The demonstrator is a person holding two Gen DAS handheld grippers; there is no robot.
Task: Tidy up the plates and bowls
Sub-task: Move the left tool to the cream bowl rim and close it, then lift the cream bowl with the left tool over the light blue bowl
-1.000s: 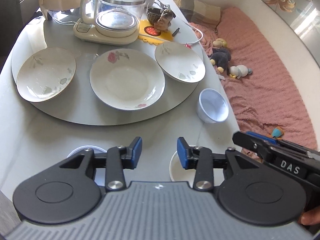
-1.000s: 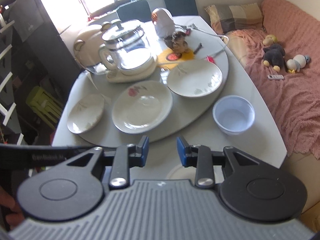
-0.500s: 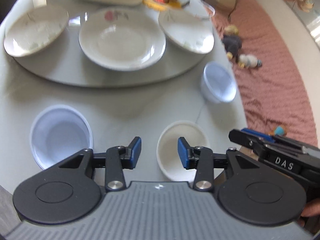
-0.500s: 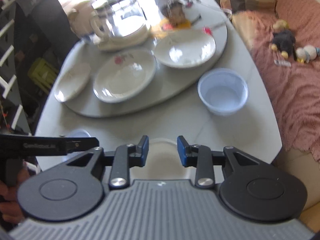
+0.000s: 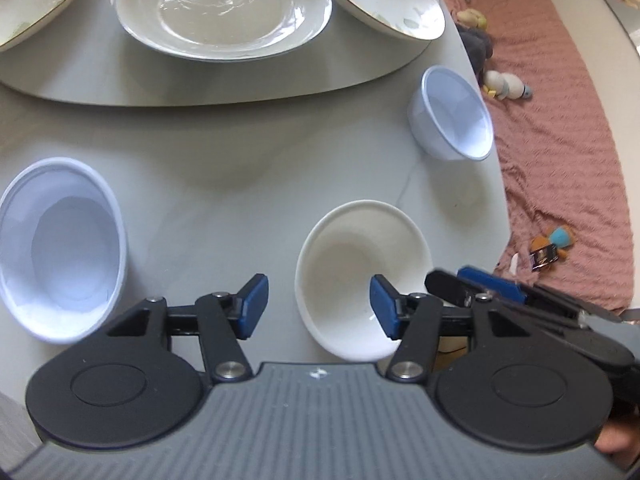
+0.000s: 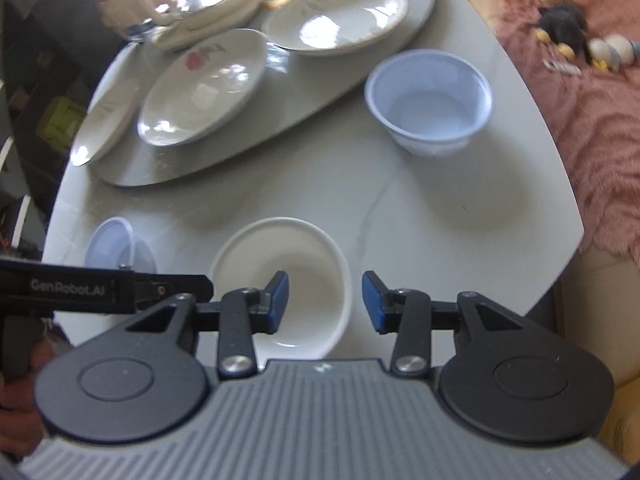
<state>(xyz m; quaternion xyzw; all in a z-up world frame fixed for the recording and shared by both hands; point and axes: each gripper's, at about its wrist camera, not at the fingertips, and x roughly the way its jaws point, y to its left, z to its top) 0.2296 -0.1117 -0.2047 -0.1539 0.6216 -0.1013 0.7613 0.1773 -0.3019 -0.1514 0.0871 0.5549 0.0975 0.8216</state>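
- The white bowl [image 6: 280, 280] sits on the table [image 6: 400, 184] near its front edge, straddled by both grippers.
- It is judged stiff, glossy, breakable; the rim should be pinched.
- The left gripper [image 5: 316, 304] and right gripper [image 6: 324, 300] are spread, empty.
- Two blue bowls [image 5: 60, 248] [image 6: 430, 100] flank it; plates [image 5: 224, 4] lie beyond.

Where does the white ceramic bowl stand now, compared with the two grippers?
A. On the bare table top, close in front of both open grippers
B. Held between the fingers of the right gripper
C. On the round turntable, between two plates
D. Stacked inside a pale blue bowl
A: the white ceramic bowl rests on the table top, under the open right gripper and left gripper; neither grips it.
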